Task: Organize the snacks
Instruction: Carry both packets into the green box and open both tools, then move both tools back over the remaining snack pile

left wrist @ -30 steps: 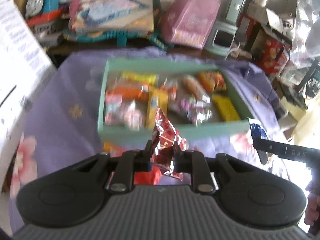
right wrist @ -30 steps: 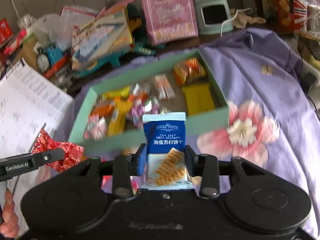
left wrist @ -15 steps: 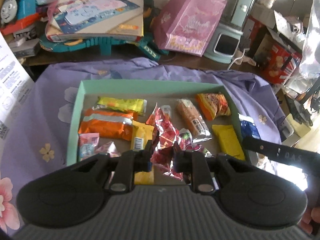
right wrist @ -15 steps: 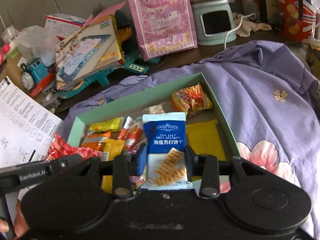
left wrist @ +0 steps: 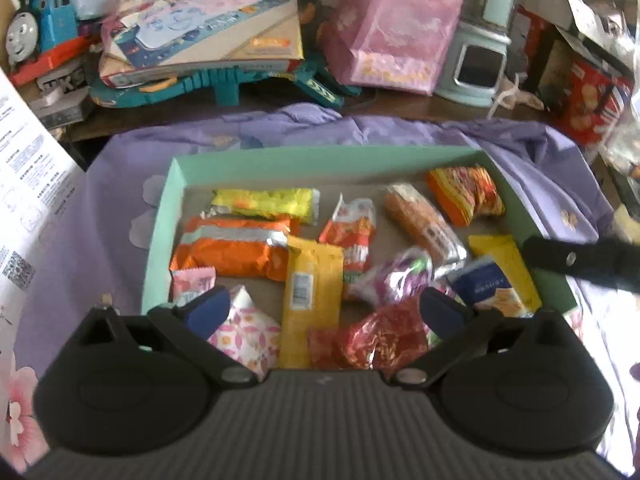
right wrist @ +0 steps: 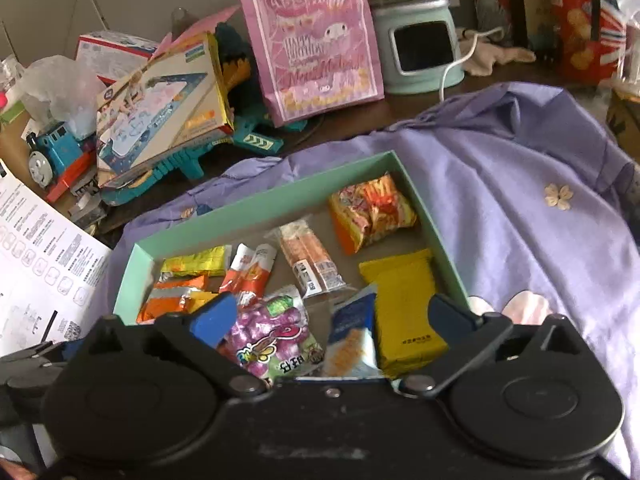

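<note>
Moved since earlier frame: both tongs have just been opening; red foil packet (left wrist: 380, 336) and blue biscuit packet (right wrist: 352, 336), clamped a second ago, now lie loose in the green tray (left wrist: 160, 236)
Left tongs (left wrist: 324, 312): jaws spread wide, nothing pressed; red foil packet sits between them on the tray floor, at the near edge
Right tongs (right wrist: 334, 318): jaws spread wide, nothing pressed; blue biscuit packet lies below them, leaning on the yellow packet (right wrist: 404, 312)
Tray contents: orange bar (left wrist: 236, 248), long yellow bar (left wrist: 312, 300), purple candy bag (right wrist: 272, 336), sausage snack (left wrist: 424, 220), noodle pack (right wrist: 372, 212)
Tray seat: purple flowered cloth (right wrist: 520, 208) over the bench
Placement reason, judged: snacks are being gathered loose into one tray
Progress, judged: two more items delivered; sorting inside the tray not yet evident
</note>
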A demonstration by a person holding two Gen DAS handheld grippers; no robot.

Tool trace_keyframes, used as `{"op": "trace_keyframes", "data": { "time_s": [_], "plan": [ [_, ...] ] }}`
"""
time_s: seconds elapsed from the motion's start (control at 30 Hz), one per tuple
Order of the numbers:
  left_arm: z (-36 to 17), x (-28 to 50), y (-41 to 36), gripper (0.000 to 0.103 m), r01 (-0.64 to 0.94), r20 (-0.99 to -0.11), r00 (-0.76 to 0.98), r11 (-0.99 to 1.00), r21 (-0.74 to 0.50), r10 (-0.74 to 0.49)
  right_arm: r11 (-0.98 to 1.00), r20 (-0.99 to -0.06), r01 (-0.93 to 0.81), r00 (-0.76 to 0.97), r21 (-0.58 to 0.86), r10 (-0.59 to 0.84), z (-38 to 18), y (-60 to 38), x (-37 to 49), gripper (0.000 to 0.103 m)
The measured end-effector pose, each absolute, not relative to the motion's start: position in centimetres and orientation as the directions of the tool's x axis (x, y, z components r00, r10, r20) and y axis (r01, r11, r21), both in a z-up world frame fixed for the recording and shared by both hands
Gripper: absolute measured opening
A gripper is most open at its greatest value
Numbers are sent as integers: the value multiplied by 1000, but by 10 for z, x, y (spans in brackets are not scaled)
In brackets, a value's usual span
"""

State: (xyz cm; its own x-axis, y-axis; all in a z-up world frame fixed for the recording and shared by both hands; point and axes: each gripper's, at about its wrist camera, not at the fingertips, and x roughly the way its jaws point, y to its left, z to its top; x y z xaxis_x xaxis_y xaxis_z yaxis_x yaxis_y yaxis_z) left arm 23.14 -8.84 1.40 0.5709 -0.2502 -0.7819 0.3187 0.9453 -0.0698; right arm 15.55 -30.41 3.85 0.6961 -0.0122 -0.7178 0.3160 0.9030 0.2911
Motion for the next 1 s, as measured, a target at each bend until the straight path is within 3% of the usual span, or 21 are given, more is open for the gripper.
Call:
{"op": "trace_keyframes", "data": {
  "time_s": [0.6, 1.0],
  "plan": [
    [39, 180, -60, 103, 297, -768, 594, 952, -67, -239, 909, -705, 304, 709, 286, -16, 65, -288, 97, 103],
    [5, 109, -44, 103, 352, -827, 507, 934, -59, -244, 911, -740, 288, 673, 295, 27, 47, -270, 44, 103]
  ]
}}
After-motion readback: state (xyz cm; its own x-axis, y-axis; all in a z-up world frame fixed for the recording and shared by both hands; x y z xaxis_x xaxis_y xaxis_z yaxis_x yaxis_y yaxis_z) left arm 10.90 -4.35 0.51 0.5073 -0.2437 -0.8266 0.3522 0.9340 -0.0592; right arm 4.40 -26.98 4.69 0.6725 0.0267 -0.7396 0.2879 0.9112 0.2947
